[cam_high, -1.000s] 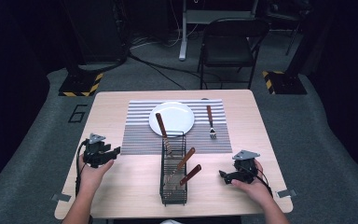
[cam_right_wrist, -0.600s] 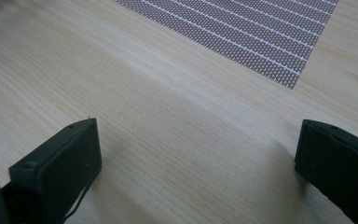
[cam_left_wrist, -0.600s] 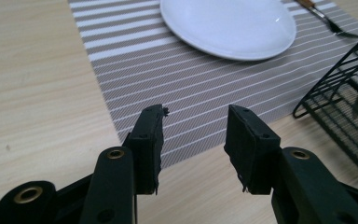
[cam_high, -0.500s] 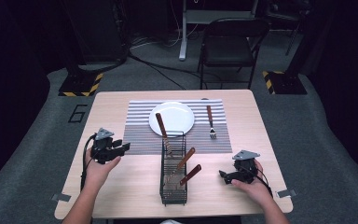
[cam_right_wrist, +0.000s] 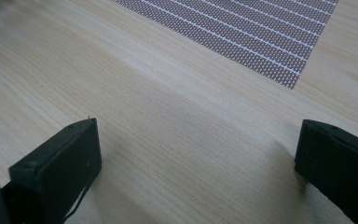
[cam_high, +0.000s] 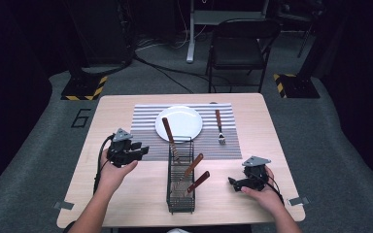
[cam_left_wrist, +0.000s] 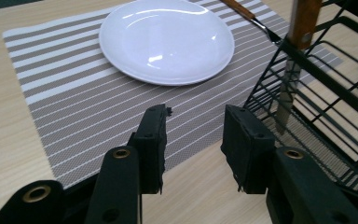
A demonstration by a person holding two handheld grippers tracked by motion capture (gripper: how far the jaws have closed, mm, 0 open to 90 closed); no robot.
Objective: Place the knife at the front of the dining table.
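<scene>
Three wooden-handled utensils (cam_high: 192, 167), possibly knives, stand in wire rack (cam_high: 180, 203)

A dark "6" (cam_high: 80, 118) is marked on the grey floor mat (cam_high: 53, 141), left of the frame, beside the table (cam_high: 116, 104).

A pale wood-grain table (cam_high: 126, 111) with a matt finish was shown. A woven, striped placemat (cam_left_wrist: 74, 98) with a fine mesh texture was laid on it. A glossy white plate (cam_left_wrist: 168, 39), smooth like glazed ceramic, was seen. A black wire basket (cam_left_wrist: 326, 116) of coated metal was seen, with a dull metal blade on a brown wooden handle (cam_left_wrist: 303, 21). Matt black plastic was seen on the left gripper (cam_left_wrist: 193, 140).
</scene>
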